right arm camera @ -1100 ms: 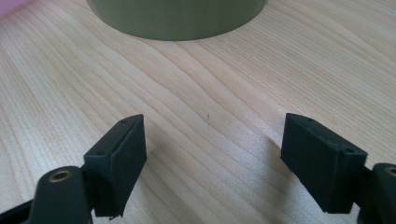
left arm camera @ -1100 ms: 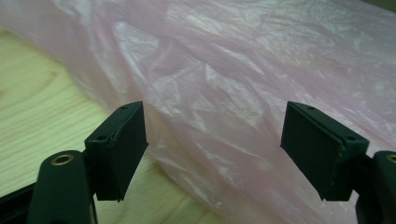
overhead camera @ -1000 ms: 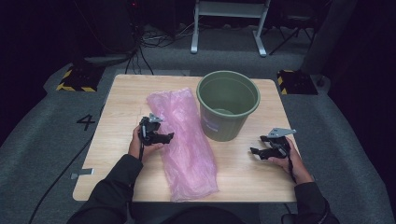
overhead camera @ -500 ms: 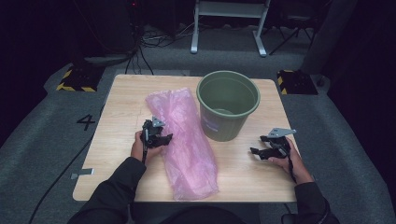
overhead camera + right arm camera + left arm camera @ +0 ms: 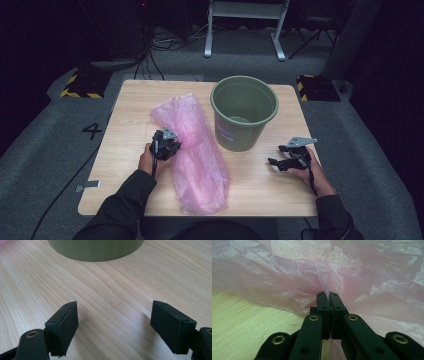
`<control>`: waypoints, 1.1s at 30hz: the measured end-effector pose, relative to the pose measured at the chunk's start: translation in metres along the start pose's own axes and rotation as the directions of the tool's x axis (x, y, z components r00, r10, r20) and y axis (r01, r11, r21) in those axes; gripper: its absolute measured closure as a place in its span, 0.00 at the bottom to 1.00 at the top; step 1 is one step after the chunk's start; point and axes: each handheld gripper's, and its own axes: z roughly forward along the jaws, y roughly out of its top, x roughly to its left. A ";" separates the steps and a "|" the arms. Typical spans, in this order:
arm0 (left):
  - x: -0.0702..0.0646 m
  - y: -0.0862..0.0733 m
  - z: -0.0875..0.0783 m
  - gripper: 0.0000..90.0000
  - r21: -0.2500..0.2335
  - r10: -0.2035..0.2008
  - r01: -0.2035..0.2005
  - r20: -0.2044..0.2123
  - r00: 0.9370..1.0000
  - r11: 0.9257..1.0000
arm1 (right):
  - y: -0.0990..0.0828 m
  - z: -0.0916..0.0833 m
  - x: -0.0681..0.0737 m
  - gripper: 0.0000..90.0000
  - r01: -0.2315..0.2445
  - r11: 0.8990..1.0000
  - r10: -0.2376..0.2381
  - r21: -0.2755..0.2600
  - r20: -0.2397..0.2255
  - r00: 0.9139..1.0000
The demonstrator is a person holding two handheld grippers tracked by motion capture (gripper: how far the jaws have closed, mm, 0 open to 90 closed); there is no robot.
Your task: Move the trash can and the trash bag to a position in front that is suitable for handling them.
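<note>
- A green bucket [image 5: 244, 112] stands upright on the wooden table [image 5: 130, 105], and it looks empty.
- A pink plastic bag [image 5: 197, 150] is laid flat just to the left of the bucket.
- A thin fold of the bag is pinched tight by the left gripper [image 5: 327, 299], on the bag's side away from the bucket.
- The right gripper [image 5: 113, 322] is held wide apart, with nothing in it, near the bucket's right side, just above the table.
- The step is probably to open the bag for the bucket.
- The bag should be lifted slowly, because thin plastic can slip or tear.
- The other edge could be caught by the right gripper.
</note>
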 end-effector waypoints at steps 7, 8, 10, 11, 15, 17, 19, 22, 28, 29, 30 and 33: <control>0.000 -0.001 -0.007 0.99 -0.024 0.008 -0.008 -0.002 1.000 1.000 | 0.000 0.000 0.000 0.25 0.001 1.000 -0.001 0.000 -0.001 1.000; 0.001 -0.001 -0.009 0.99 -0.028 0.013 -0.013 -0.003 1.000 1.000 | 0.000 0.000 0.000 0.25 0.001 1.000 -0.001 0.000 -0.002 1.000; 0.003 -0.001 -0.011 0.99 -0.039 0.019 -0.020 -0.012 1.000 0.999 | 0.000 0.000 0.000 0.25 0.001 1.000 -0.001 0.001 -0.002 1.000; 0.004 -0.001 -0.012 0.99 -0.043 0.015 -0.016 -0.011 1.000 0.999 | 0.000 0.000 0.000 0.25 0.001 1.000 -0.001 0.001 -0.002 1.000; 0.005 -0.001 -0.016 0.99 -0.072 0.016 -0.016 0.003 1.000 0.997 | 0.000 0.000 0.000 0.25 0.001 1.000 -0.001 0.001 -0.003 1.000; 0.005 0.000 -0.018 0.99 -0.075 0.017 -0.017 0.005 1.000 0.997 | 0.000 0.000 -0.001 0.25 0.001 1.000 -0.001 0.001 -0.004 1.000; 0.006 0.000 -0.021 0.99 -0.089 0.031 -0.031 -0.003 1.000 0.996 | 0.000 0.000 -0.001 0.25 0.002 1.000 -0.002 0.002 -0.005 1.000; 0.007 0.000 -0.022 0.99 -0.094 0.031 -0.031 -0.005 1.000 0.995 | 0.000 0.000 -0.001 0.25 0.004 1.000 -0.004 0.002 -0.007 1.000; 0.007 0.001 -0.028 0.99 -0.122 0.023 -0.024 -0.017 1.000 0.992 | 0.001 0.001 -0.001 0.25 0.005 1.000 -0.005 0.001 -0.007 1.000; 0.008 0.001 -0.029 0.99 -0.129 0.021 -0.024 -0.018 1.000 0.991 | 0.001 0.001 -0.001 0.25 0.006 1.000 -0.006 0.001 -0.007 1.000; 0.008 0.001 -0.030 0.99 -0.130 0.026 -0.028 -0.018 0.999 0.991 | 0.001 0.001 -0.001 0.25 0.006 1.000 -0.006 0.001 -0.007 1.000; 0.008 0.001 -0.031 0.99 -0.132 0.026 -0.029 -0.019 0.999 0.991 | 0.001 0.001 -0.001 0.25 0.006 1.000 -0.006 0.001 -0.007 1.000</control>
